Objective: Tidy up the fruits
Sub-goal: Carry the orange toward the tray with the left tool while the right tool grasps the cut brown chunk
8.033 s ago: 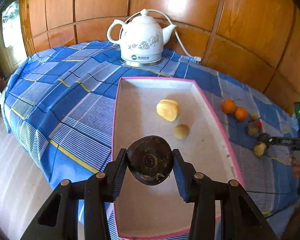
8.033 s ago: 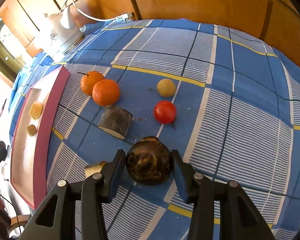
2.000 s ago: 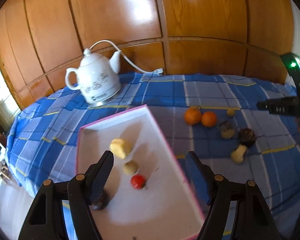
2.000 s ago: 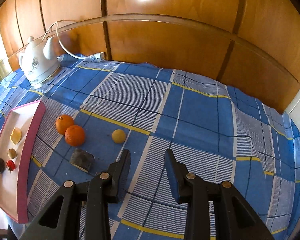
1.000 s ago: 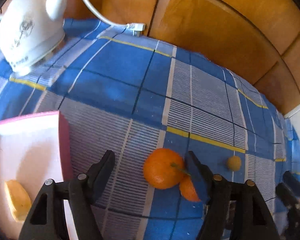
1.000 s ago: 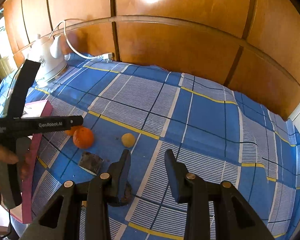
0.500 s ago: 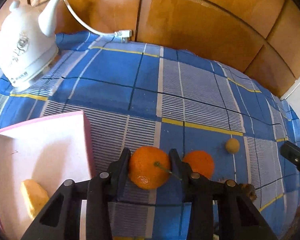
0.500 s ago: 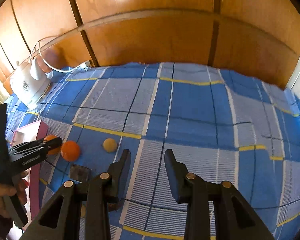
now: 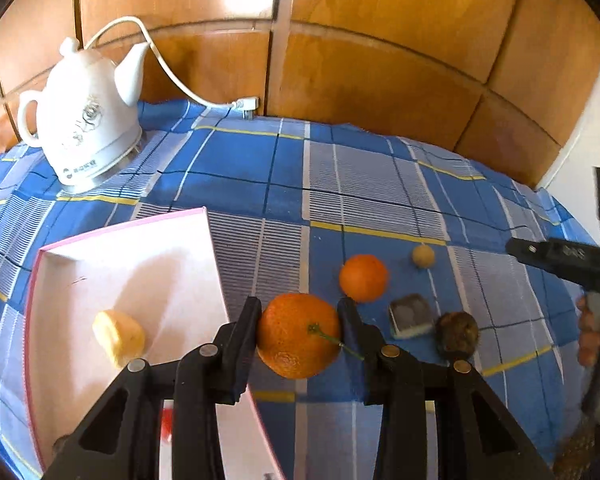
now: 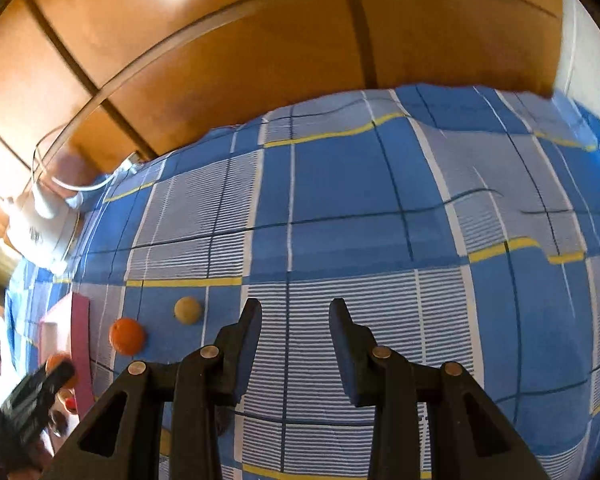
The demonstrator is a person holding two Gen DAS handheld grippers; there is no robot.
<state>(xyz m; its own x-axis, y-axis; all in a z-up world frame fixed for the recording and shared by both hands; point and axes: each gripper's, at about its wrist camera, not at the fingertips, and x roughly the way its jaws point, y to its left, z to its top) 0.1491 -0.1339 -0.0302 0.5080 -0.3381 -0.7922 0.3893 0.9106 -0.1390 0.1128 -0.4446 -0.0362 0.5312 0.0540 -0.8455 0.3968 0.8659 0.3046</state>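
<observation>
My left gripper (image 9: 299,326) is shut on an orange with a stem (image 9: 298,334) and holds it above the cloth, just right of the pink-rimmed white tray (image 9: 216,248). In the tray lie a yellow fruit piece (image 9: 118,336) and a red fruit (image 9: 166,420), partly hidden by my fingers. On the cloth lie a second orange (image 9: 363,278), a small yellow ball fruit (image 9: 423,256), a dark cut piece (image 9: 410,316) and a dark brown round fruit (image 9: 457,334). My right gripper (image 10: 295,322) is open and empty above the cloth; it also shows in the left wrist view (image 9: 560,258).
A white electric kettle (image 9: 84,120) with a cord stands at the back left of the blue checked tablecloth (image 9: 360,184). Wooden wall panels (image 9: 380,60) stand behind the table. In the right wrist view the tray's edge (image 10: 80,344) and second orange (image 10: 126,335) lie far left.
My left gripper closed on the stemmed orange and lifted it toward the tray side. My right gripper rose and turned away, staying open and empty.
</observation>
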